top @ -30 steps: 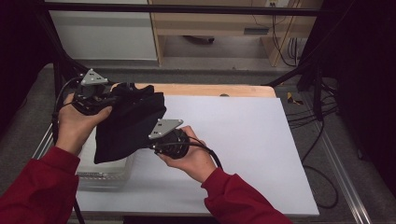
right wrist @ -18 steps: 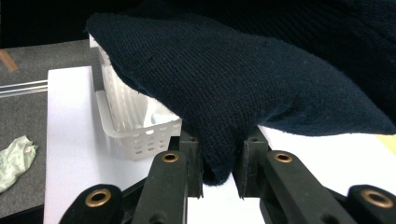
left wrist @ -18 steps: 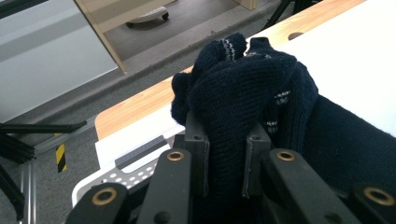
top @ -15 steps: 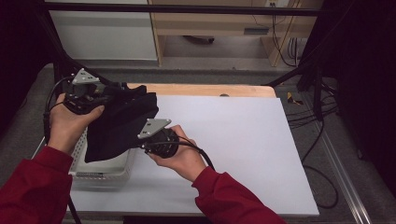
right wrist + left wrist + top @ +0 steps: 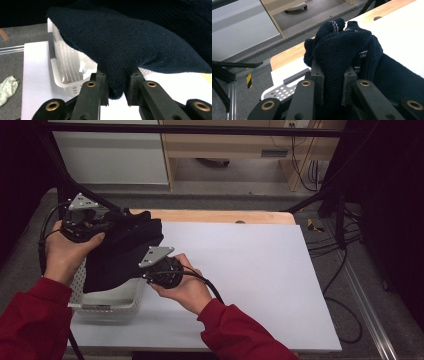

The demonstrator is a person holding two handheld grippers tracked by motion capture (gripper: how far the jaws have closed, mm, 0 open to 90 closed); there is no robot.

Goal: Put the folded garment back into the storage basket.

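Navy knitted garment (image 5: 122, 252) clamped by left tool (image 5: 332, 82) and right tool (image 5: 118, 86), hanging over white basket (image 5: 107, 302) at bench (image 5: 250, 270) left edge.

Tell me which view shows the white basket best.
The right gripper view: the white basket shows its ribbed wall, rim and slotted base beneath the dark knit garment. The high view shows its near end under the garment; the left gripper view shows a perforated corner.

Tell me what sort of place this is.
Probably a lab or workshop recording station, not a home. A white table sits inside a black frame, loose cables run over grey carpet, and both hand-held grippers, left and right, hold a dark knit garment above a white basket.
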